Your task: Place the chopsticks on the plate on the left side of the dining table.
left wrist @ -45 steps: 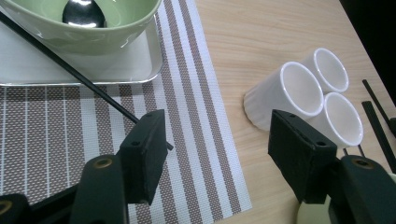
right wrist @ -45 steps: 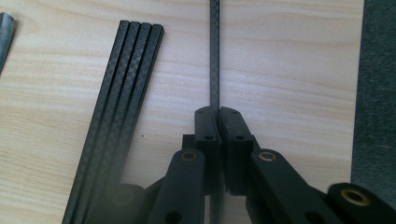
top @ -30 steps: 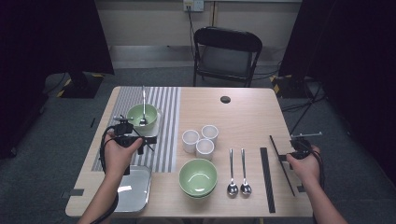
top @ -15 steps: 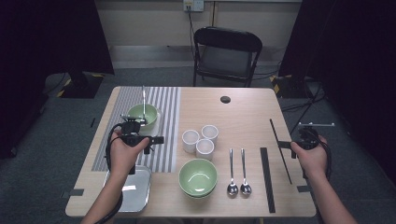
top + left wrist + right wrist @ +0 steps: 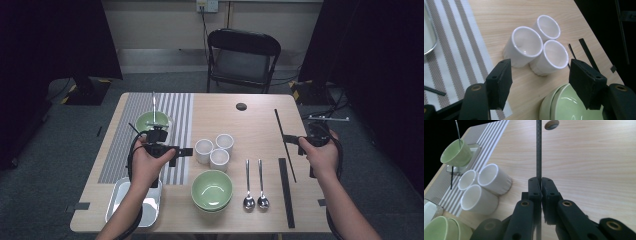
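Note:
My left gripper (image 5: pixel 188 151) is open over the striped placemat (image 5: pixel 120 145), with nothing between its jaws. In the left gripper view it (image 5: pixel 541 72) points at three white cups (image 5: pixel 526 45) that stand in a tight cluster, apart from the pads. My right gripper (image 5: pixel 301 145) is shut on a long thin black stick (image 5: pixel 280 125), held above the table's right side. In the right gripper view the jaws (image 5: pixel 539 182) pinch the stick (image 5: pixel 538 150), which runs straight away from them.
A green cup (image 5: pixel 152 121) with a thin metal rod in it stands on the placemat's far end. Stacked green bowls (image 5: pixel 212 190), two spoons (image 5: pixel 248 185), a black strip (image 5: pixel 286 192) and a metal tray (image 5: pixel 120 200) lie near the front edge. A black disc (image 5: pixel 241 106) lies far back.
My right hand has risen with the black stick, lifting it off the table. My left hand has drawn back from the green cup and moved right, toward the white cups.

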`<state>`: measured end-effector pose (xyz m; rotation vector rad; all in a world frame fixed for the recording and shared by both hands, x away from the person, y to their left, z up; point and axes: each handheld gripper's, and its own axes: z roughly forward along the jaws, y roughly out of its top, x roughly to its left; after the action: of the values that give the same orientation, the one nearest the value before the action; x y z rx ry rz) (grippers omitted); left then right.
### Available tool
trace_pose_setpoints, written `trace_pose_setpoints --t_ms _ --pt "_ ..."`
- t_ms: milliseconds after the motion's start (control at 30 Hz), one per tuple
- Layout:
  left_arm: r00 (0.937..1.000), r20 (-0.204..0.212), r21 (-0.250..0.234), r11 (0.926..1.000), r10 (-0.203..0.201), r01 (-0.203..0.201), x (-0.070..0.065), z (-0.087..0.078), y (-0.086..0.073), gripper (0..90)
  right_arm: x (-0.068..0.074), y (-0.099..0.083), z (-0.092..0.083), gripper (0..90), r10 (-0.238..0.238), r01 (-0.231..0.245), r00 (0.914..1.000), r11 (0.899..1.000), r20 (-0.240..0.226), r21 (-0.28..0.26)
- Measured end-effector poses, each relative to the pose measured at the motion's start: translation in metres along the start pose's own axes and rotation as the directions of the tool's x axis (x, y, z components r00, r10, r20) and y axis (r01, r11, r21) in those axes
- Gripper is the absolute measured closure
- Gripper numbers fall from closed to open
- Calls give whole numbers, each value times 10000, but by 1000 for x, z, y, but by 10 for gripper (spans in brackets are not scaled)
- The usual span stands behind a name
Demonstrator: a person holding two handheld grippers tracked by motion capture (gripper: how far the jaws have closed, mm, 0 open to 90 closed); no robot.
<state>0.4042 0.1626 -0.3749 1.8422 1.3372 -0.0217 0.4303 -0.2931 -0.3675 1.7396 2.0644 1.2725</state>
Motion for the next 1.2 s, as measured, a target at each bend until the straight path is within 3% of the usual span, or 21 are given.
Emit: trace_pose_setpoints --t_ms 300,467,1200 --pt "9995 92 133 9994 315 -316 -12 10 3 352 23 9 9 870 -136 131 9995 9998 -286 -173" --pt "9983 354 239 9986 459 -468 -23 19 4 350 35 13 14 869 -299 289 9984 9994 -478 -210" --pt "9915 936 607 9935 906 -965 -53 46 5 347 57 17 23 869 -481 430 9932 9978 -1060 -498"
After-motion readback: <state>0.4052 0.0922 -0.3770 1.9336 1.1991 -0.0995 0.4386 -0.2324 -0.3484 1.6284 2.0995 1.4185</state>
